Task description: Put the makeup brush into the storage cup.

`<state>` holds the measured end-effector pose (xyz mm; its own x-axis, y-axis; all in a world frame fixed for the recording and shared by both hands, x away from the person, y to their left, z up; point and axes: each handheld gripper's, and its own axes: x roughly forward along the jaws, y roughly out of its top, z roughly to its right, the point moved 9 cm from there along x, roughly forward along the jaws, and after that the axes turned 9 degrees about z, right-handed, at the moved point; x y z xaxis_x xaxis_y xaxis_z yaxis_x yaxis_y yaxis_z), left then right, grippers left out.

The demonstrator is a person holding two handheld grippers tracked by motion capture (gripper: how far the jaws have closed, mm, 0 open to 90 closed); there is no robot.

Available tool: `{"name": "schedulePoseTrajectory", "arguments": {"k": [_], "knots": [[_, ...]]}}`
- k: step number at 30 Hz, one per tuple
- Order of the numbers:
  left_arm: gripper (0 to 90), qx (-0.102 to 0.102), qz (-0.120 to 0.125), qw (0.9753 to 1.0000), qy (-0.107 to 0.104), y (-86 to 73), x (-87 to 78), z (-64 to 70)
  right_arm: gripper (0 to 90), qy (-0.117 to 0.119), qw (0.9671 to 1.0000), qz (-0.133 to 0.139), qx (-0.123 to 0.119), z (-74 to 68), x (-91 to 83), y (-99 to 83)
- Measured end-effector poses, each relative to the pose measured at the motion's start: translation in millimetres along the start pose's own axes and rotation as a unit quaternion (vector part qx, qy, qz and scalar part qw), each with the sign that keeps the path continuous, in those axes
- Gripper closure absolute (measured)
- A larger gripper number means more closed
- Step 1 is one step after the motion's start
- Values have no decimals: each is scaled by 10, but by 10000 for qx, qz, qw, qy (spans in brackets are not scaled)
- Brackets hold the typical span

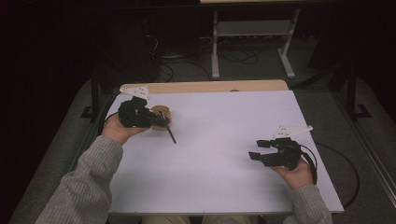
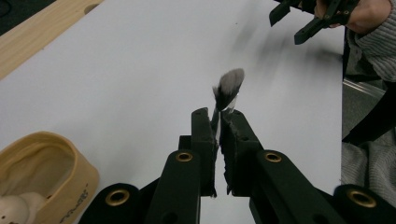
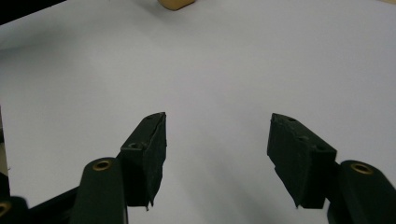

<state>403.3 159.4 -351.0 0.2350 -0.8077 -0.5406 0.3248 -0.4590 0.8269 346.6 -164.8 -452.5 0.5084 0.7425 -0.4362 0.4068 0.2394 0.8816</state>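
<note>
Pinching a small brush (image 2: 228, 91) between its closed jaws, the left claw (image 2: 217, 122) holds it above the white worktop (image 1: 219, 154) near the far left corner, bristles pointing away from the hand. Just beside this claw sits a tan wooden bowl (image 2: 56, 161) with something pale inside. Near the right edge, well apart from the brush, the right claw (image 3: 217, 140) hovers with jaws spread wide, gripping nothing.
</note>
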Motion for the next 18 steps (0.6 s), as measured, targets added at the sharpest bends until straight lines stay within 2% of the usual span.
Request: {"name": "schedulePoseTrajectory", "arguments": {"k": [6, 10, 14, 15, 18], "knots": [[838, -50, -28, 10000, 62, 49, -6, -79, 363, 2, 10000, -1, 23, 16, -5, -39], [838, -100, -94, 9998, 145, 81, -15, -177, 349, 8, 9999, -110, 15, 10, 33, -74], [838, -131, -89, 9997, 172, 102, -23, -217, 349, 2, 9999, -139, -24, -8, 47, -91], [838, -169, -73, 9996, 224, 143, -31, -277, 345, 13, 9998, -170, -32, -20, 57, -115], [838, -198, -85, 9994, 258, 164, -31, -326, 344, 12, 9999, -148, -34, -27, 45, -112]]}}
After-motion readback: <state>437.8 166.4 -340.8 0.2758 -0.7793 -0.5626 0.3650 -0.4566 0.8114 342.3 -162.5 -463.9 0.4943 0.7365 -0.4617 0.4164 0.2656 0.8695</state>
